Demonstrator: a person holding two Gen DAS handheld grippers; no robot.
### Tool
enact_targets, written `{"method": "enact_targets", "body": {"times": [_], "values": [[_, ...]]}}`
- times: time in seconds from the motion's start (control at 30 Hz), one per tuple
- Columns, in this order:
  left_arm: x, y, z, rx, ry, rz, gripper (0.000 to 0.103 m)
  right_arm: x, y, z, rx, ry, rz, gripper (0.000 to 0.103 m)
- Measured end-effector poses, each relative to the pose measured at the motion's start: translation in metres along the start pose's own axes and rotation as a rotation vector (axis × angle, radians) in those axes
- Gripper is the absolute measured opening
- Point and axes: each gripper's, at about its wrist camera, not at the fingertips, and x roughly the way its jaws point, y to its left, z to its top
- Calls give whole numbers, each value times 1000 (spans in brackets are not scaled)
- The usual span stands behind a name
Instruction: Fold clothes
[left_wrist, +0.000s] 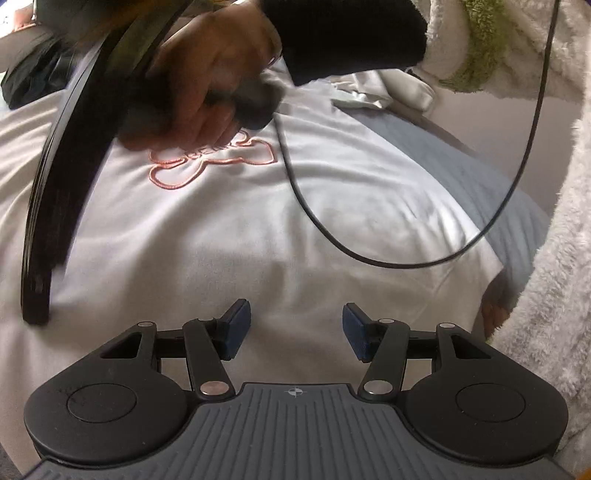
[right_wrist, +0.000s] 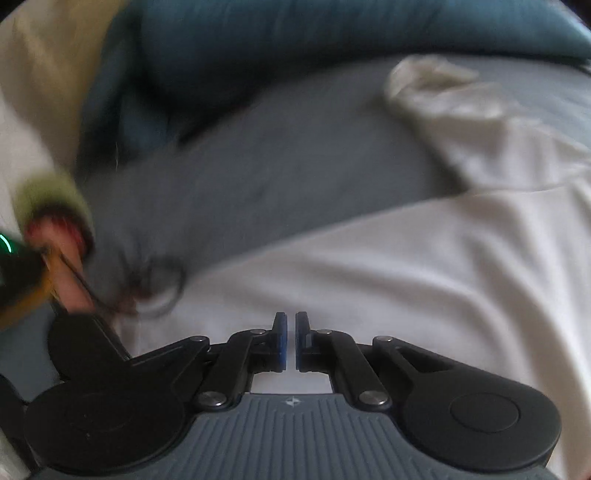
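left tool (left_wrist: 296, 329) view alone shows shirt's (left_wrist: 258, 221) pink emblem (left_wrist: 212, 162).

The white sweatshirt (left_wrist: 229, 236) is looking like soft matt cotton jersey, lightly creased, with a pink stitched outline motif (left_wrist: 207, 162) sitting raised on it like thread embroidery. The bedsheet (right_wrist: 280, 155) under it is showing as a matt grey-blue cloth, ribbed where it's peeking out along the bed's edge. The left gripper (left_wrist: 296, 325) is looking like matt black plastic with shiny metal pivot pins, blue rubbery pads (left_wrist: 240, 325) and a grooved grey housing. The cable (left_wrist: 369, 258) is coming across as smooth, slightly glossy black. The person's fleece sleeve (left_wrist: 546, 302) is looking shaggy, cream-coloured.
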Motion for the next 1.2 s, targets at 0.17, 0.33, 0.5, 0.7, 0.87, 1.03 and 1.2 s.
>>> {"method": "enact_targets", "body": {"times": [0.17,0.33,0.5,0.7,0.87,1.03,1.2], "values": [[3,-5,0,5,-8,-12,55,13,-20,24,140,-178,-271,0],[-20,6,3,-77,-52,32,55,-25,-34,16,214,-219,-577,8],[-70,44,-1,-256,-122,99,55,-106,-40,-38,380,-345,-658,18],[-127,91,-21,-401,-87,232,55,-215,-2,-101,507,-568,-534,19],[-144,120,-44,-622,19,183,55,-230,35,-125,540,-600,-318,41],[-132,111,-64,-673,68,140,53,-189,65,-135,581,-505,-196,41],[-126,98,-78,-666,152,127,43,-144,97,-133,579,-432,-81,41]]}}
